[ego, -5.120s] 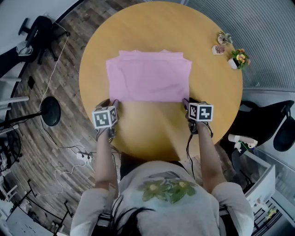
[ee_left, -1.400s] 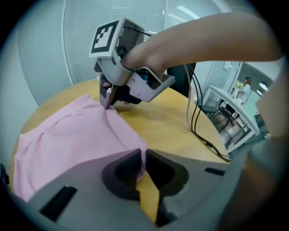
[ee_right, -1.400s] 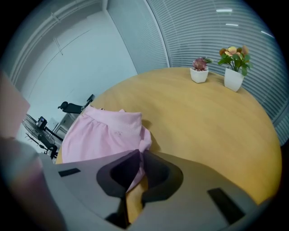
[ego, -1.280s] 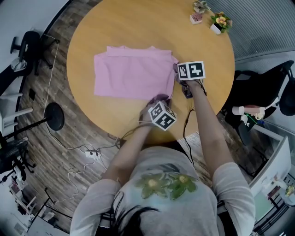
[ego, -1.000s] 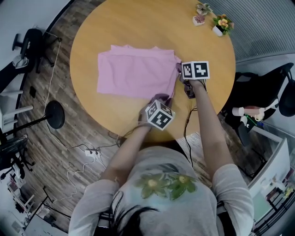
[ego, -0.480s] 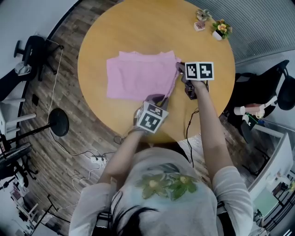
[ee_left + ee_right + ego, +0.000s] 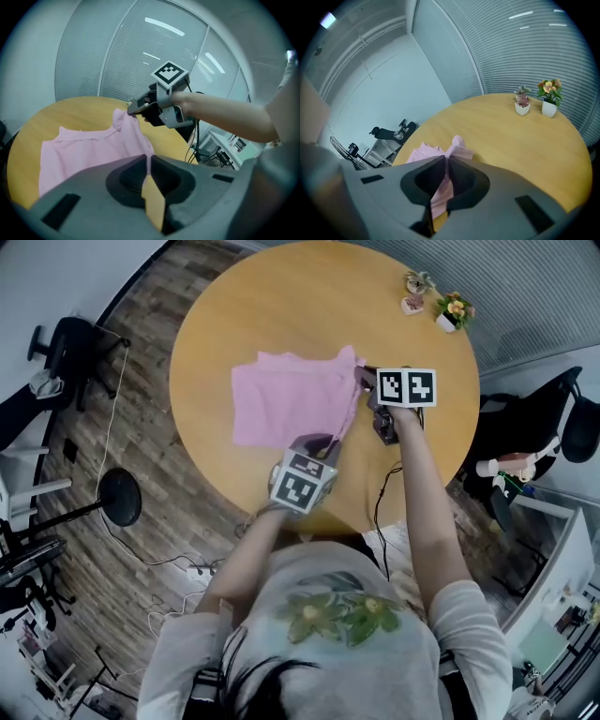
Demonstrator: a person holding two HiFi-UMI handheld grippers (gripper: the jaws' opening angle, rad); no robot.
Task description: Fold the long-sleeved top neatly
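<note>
Nearest the person, the left claw [image 7: 319, 441] is clamped on the pink long-sleeved top [image 7: 281, 404] at the garment's 5 o'clock corner. In the left gripper view the jaws are pressed together with only a thin pink edge between them. A little farther off, the right claw [image 7: 362, 377] is clamped on the 2 o'clock corner, with a bunched fold of pink cloth running down between its jaws. Both corners are lifted off the round wooden tabletop [image 7: 281, 296]. The edge between the two claws hangs raised, while the rest lies flat, just toward 8 o'clock from the tabletop's centre. At the far rim, about 1 o'clock, a small potted succulent [image 7: 413, 304] stands beside a white pot of yellow flowers [image 7: 451, 310], well apart from the top.
</note>
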